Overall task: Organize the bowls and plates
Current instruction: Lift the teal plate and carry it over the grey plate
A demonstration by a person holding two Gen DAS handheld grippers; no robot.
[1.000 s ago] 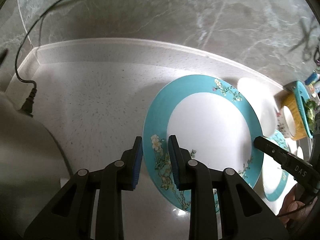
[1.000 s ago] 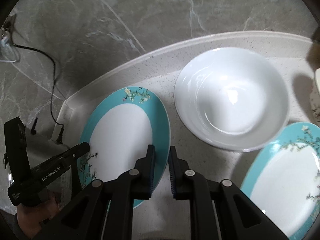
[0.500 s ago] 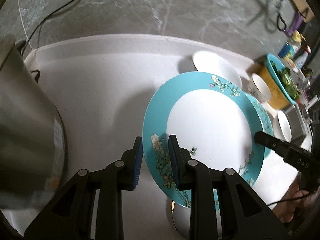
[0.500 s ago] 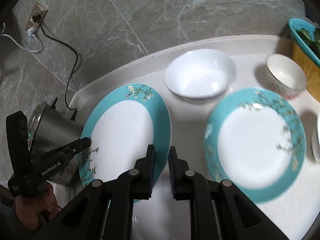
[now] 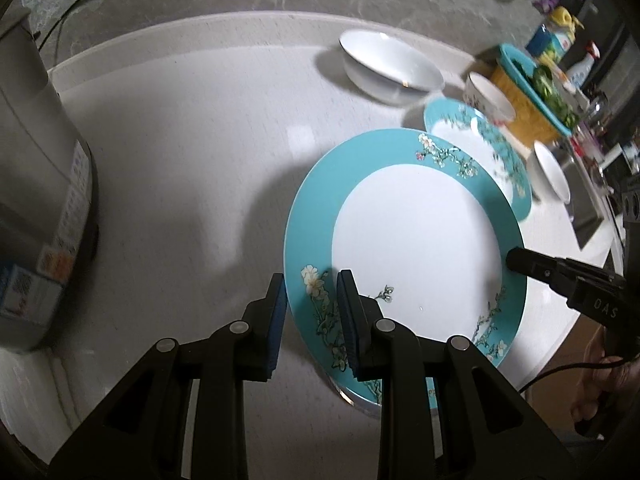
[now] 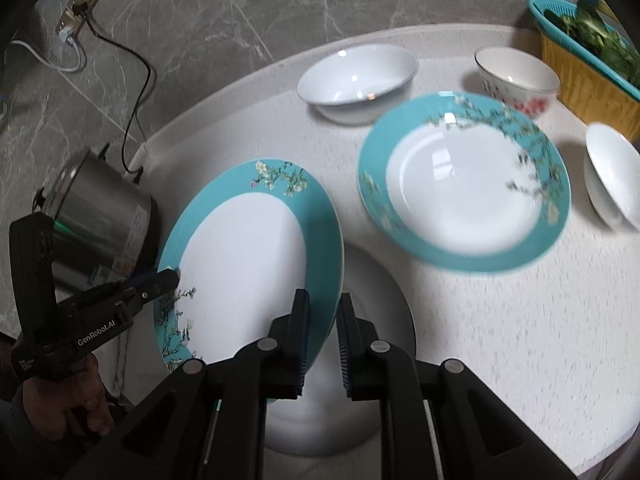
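Speckled white tabletop [image 5: 192, 152] is lying under a round turquoise-rimmed floral plate [image 5: 412, 240], with left gripper [image 5: 312, 320] and right gripper [image 6: 322, 340] jaws nearly closed, pinching opposite rims to keep it level.

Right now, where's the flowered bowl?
In the right wrist view, the flowered bowl sits upper right on the counter, beside the yellow basket, behind the resting teal plate.
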